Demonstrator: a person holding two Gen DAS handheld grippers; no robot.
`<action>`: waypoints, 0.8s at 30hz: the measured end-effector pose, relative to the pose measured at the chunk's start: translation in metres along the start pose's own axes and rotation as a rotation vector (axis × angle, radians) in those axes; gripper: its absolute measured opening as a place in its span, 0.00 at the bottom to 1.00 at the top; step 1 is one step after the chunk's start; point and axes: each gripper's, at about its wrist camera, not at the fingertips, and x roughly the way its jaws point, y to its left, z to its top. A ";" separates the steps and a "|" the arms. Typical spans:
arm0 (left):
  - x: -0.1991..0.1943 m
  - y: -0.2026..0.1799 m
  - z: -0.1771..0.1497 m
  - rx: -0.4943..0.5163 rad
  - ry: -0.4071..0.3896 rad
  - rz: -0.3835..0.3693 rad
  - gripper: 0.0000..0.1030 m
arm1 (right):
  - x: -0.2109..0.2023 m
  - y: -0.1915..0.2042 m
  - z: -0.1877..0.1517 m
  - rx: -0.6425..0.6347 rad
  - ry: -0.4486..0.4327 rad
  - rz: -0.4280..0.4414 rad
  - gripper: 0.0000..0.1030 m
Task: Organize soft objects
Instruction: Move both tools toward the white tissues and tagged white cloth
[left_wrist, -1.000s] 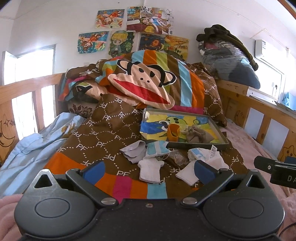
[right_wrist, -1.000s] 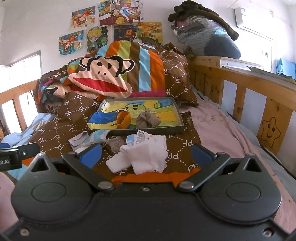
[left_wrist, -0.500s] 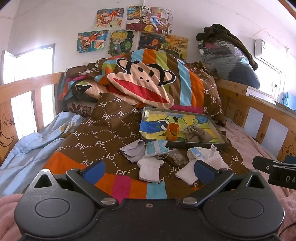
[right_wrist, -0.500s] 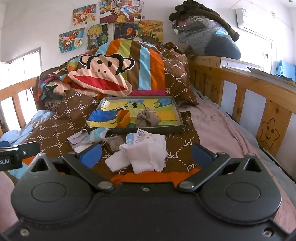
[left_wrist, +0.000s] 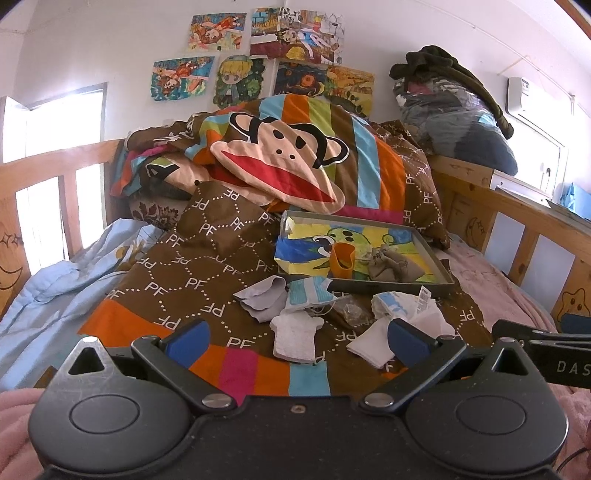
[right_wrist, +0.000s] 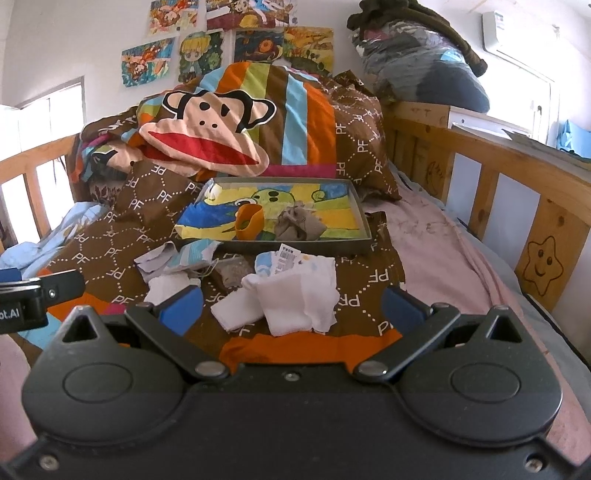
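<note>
Both tools are spread wide and carry nothing: left tool (left_wrist: 297, 341), right tool (right_wrist: 291, 308). Each hovers over the bed at the near end of the brown PF quilt (left_wrist: 207, 258), pointing toward the tray (left_wrist: 439, 267).

Landmark = tray, grey and shallow, with a cartoon-print lining. Inside it: one orange cup-like item (left_wrist: 341, 260) and one crumpled tan cloth (left_wrist: 391, 264) just beside it on the right.

The loose soft items all lie on the quilt just in front of the tray's near edge, between the tray and the tools. Count, as far as can be told:
- one pale grey cloth (left_wrist: 260, 301), off the tray's front-left corner
- one blue-and-white piece (left_wrist: 308, 293) touching it, against the tray's front edge
- one small white folded cloth (left_wrist: 295, 338), nearest of the left group
- one brownish clear bag (right_wrist: 232, 271), middle, partly buried
- a white bundle with a paper tag (right_wrist: 295, 291), off the tray's front-centre; probably two or three pieces, overlap hides the exact number

Key relation: in the right wrist view the white bundle sits dead ahead between the right tool's fingers, so the right side is nearer to it. The small white folded cloth lies straight ahead of the left tool, its long axis running roughly toward the tray. Likely next step: reach forward and down, pinch one piece, carry it a short way forward into the tray. Risk: snagging the quilt or a neighbouring piece along with it.
</note>
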 end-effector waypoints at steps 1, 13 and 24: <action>0.000 0.000 0.000 0.000 0.000 0.001 0.99 | 0.001 0.001 0.000 0.000 0.004 0.001 1.00; 0.004 -0.003 -0.007 -0.013 0.023 0.001 0.99 | 0.021 0.006 0.000 -0.003 0.060 0.018 1.00; 0.017 0.000 -0.002 -0.032 0.063 -0.002 0.99 | 0.048 0.015 -0.003 0.006 0.109 0.027 1.00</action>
